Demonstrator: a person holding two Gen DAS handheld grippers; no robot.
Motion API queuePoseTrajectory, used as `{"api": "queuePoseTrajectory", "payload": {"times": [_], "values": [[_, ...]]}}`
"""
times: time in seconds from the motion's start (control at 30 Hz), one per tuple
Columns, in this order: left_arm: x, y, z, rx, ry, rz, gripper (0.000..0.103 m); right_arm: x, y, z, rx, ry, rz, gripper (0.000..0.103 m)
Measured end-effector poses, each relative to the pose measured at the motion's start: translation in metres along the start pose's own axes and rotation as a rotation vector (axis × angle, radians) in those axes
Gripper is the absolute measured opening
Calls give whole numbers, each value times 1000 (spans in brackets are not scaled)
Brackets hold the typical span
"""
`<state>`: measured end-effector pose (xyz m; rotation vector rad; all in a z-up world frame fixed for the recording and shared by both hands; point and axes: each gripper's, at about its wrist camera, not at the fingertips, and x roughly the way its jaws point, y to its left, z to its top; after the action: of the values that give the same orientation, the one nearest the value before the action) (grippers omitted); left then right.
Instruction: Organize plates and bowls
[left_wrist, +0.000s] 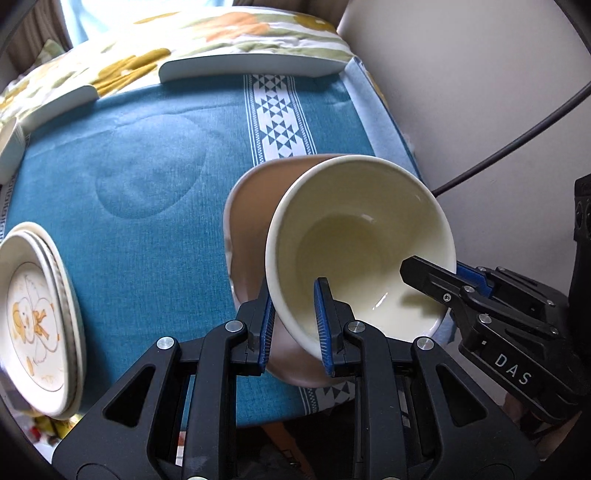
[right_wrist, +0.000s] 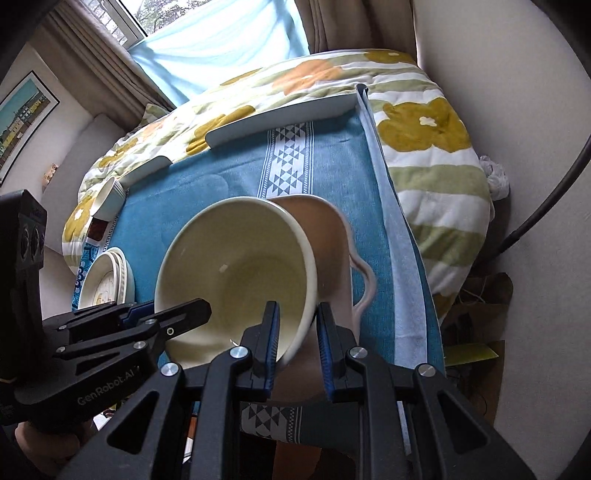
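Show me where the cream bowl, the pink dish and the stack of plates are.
cream bowl (left_wrist: 354, 236), left wrist view, inner wall.
pink dish (right_wrist: 328, 240), right wrist view, outer side.
stack of plates (left_wrist: 33, 314), left wrist view, top plate's face.

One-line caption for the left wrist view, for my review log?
Both grippers, left and right, clamp the cream bowl's rim above a pink handled dish on the blue tablecloth.

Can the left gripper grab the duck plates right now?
Probably not yet. The left gripper is shut on the cream bowl, so it looks busy. The duck plates sit off to its left with bare blue cloth between.
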<state>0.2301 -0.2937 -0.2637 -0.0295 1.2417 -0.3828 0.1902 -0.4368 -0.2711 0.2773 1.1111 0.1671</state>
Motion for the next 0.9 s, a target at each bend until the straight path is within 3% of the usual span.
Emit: {"api": "queuePoseTrajectory", "payload": {"times": [0.37, 0.9], "values": [[13, -12, 5, 73, 9, 120, 18, 13, -2, 0, -23, 30, -20, 18], [16, -10, 7, 91, 3, 152, 18, 11, 2, 1, -92, 32, -77, 18]]}}
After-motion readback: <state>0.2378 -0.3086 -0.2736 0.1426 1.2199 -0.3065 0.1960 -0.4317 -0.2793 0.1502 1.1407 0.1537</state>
